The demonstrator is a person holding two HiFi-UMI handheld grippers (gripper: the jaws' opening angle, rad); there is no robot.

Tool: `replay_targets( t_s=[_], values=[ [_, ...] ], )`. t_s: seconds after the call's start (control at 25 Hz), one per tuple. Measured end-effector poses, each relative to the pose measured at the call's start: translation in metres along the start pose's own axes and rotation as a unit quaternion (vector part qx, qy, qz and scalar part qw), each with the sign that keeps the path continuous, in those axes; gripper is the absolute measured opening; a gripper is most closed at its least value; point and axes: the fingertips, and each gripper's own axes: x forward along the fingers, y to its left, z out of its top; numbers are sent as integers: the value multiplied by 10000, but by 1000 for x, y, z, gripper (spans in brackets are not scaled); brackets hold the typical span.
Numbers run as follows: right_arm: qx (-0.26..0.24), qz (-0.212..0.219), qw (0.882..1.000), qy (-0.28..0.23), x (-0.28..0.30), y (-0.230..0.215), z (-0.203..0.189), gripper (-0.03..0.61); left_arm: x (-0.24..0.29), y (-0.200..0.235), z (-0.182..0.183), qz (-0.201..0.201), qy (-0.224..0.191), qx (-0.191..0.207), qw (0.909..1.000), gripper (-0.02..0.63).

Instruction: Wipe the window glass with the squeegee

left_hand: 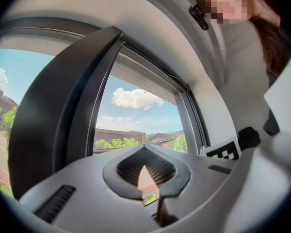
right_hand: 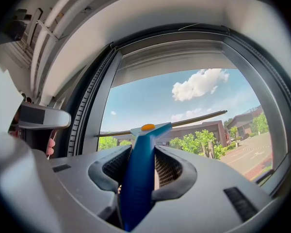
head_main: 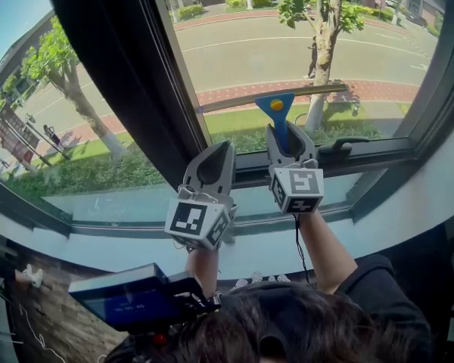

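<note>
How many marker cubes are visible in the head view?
2. One cube is on the left tongs, at lower centre; the other cube is on the right tongs, which grip the squeegee. None seems hidden.

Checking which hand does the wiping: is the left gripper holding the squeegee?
No, the left gripper has its jaws together with nothing between them; the blue squeegee sits clamped in the right gripper.

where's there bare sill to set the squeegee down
The white sill is bare left of the left gripper, and again right of the right gripper, below the dark window handle. The middle is crowded: both grippers, with the squeegee clamped in the right one.
</note>
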Motion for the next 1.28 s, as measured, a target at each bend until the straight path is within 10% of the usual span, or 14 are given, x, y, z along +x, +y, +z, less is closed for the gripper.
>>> replay_targets(
  t_s=[1.28],
  values=[
    [154,-109,9925,1206,-33,6,-128,143,-5,-4,-13,-51,258,87,9996,2]
  ],
)
